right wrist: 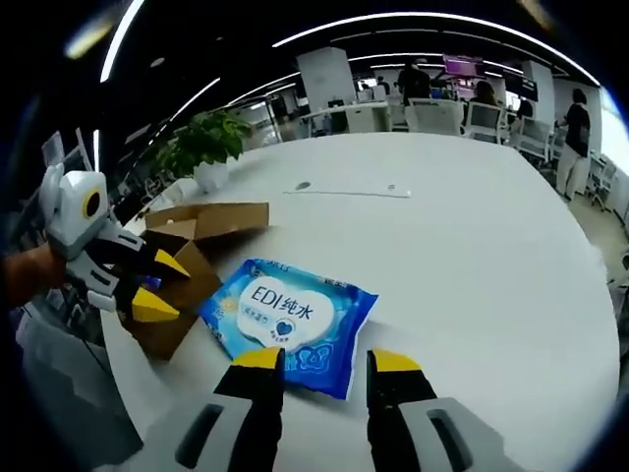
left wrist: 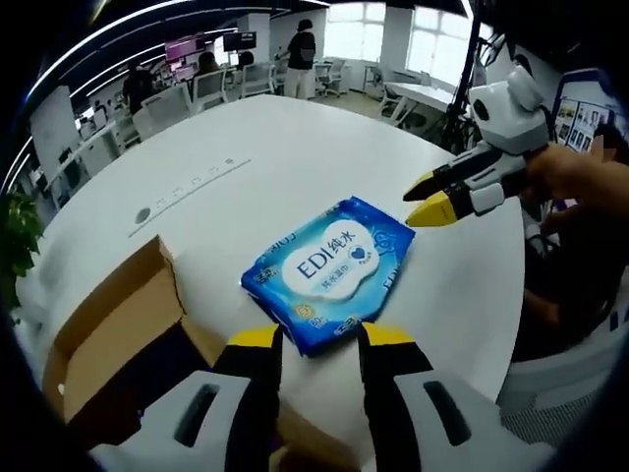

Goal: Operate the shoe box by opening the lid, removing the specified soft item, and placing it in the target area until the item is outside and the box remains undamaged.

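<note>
wipes (left wrist: 329,272) lie mid-frame on the table (left wrist: 295,147), outside the box (left wrist: 118,324); both our grippers (left wrist: 319,339) (right wrist: 326,362) gape empty, so we back off gently.

Counter (right wrist: 472,226) is bare white from 12 to 3 o'clock of the wipes pack (right wrist: 288,323) in the right gripper view, so there's wide room to pass. Open cardboard box (right wrist: 187,265) sits just beside the pack at 9 o'clock, flaps up, blocking that side. Left tongs (right wrist: 155,285) hover over the box, jaws apart. Potted plant (right wrist: 206,143) stands at the counter edge beyond the box. In the left gripper view, right tongs (left wrist: 425,201) hang at the pack's 2 o'clock corner, jaws apart.
</note>
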{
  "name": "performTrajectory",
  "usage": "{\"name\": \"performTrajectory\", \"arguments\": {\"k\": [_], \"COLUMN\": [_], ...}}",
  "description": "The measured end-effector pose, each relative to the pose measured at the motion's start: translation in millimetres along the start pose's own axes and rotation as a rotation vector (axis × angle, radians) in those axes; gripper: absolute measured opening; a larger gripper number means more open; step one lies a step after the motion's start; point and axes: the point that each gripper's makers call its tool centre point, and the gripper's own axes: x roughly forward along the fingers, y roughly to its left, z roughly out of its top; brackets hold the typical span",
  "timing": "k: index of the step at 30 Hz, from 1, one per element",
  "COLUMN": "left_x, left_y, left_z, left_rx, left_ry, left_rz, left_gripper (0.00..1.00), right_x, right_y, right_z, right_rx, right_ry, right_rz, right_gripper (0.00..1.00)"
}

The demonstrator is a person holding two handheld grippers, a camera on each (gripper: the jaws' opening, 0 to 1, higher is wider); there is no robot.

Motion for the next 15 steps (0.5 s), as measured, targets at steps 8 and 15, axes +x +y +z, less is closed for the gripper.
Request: {"name": "performTrajectory", "arguments": {"k": [8, 15], "left_x": [-24, -45], "left_y": [3.3, 15.0], "left_z": [6.6, -0.8], "left_rx": [-0.013, -0.031], "left_ry": [-0.064, -0.083], "left_rz": [-0.018, -0.008], "left_gripper": [0.42, 0.50], "right_x": [-6, -7], "right_y": [20, 49], "right_z": [16.0, 27.4], "right_rx": [-0.124, -0.212], "right_ry": [-0.002, 0.000], "right_rz": [0.049, 0.102], "right_gripper": [0.38, 0.41]}}
